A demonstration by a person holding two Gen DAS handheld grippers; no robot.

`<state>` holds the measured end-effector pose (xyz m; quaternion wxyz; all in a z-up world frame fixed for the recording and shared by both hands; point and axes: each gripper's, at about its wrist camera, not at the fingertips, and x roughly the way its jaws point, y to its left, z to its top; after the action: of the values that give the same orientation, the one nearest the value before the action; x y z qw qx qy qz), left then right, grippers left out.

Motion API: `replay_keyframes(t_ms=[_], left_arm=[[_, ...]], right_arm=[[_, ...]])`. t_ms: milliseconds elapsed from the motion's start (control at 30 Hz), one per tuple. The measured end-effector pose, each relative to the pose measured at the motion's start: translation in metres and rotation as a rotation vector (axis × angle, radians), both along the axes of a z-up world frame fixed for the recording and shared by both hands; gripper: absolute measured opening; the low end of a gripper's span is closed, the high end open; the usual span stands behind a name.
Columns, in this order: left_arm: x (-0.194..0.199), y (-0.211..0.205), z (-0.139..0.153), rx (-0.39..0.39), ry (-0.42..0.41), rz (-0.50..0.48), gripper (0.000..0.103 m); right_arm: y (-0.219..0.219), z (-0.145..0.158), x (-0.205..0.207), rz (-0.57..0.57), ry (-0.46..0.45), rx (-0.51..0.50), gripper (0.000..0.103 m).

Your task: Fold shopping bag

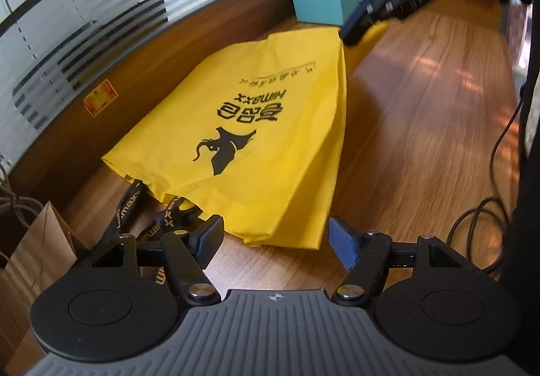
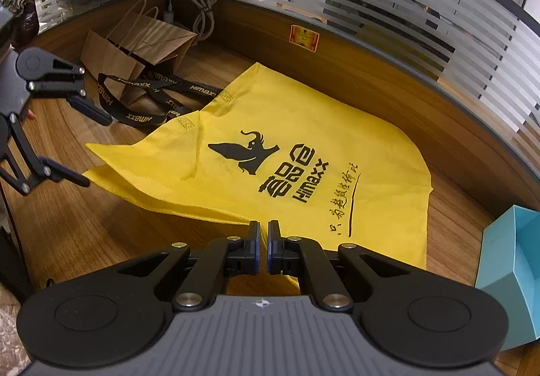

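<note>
Left gripper point(image 1: 275, 239) jaws are standing wide, nothing between them, hovering at the yellow shopping bag's point(image 1: 256, 126) open end. Right gripper point(image 2: 263, 246) jaws are sitting pressed together over the bag's near edge; can't tell if fabric is pinched. Bag is lying flat on the wooden table point(image 1: 422, 113), black straps point(image 2: 152, 99) trailing toward a brown paper bag point(image 2: 141, 45).

Yellow bag point(image 2: 303, 153) on wooden table point(image 1: 422, 113)

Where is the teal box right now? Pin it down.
The teal box sits on the wooden table at the right edge of the right wrist view, just past the yellow bag's bottom edge; the left wrist view shows it beyond the bag.
</note>
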<state>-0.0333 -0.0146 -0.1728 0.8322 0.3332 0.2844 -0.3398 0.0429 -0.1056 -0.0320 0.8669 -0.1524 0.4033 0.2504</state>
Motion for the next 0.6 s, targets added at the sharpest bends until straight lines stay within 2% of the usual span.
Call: replay_keyframes(t_ms=[100, 233, 333, 533, 567, 600], left_arm=[[0.0, -0.008, -0.009, 0.054, -0.038, -0.025, 0.071], [0.008, -0.014, -0.016, 0.088, -0.124, -0.009, 0.073], [0.019, -0.015, -0.022, 0.108, -0.133, -0.004, 0.073], [0.03, -0.015, -0.021, 0.089, -0.169, 0.006, 0.072], [0.03, -0.016, -0.02, 0.087, -0.176, 0.005, 0.072], [0.031, -0.016, -0.02, 0.085, -0.182, 0.003, 0.072]], right_arm=[[0.0, 0.003, 0.003, 0.008, -0.002, -0.002, 0.004], [0.001, 0.007, 0.006, 0.011, -0.009, 0.001, 0.004], [0.002, 0.008, 0.008, 0.012, -0.01, 0.001, 0.004], [0.005, 0.003, 0.009, 0.026, 0.012, -0.006, 0.005], [0.006, 0.002, 0.008, 0.033, 0.017, -0.006, 0.007], [0.008, 0.0, 0.007, 0.041, 0.02, -0.008, 0.015]])
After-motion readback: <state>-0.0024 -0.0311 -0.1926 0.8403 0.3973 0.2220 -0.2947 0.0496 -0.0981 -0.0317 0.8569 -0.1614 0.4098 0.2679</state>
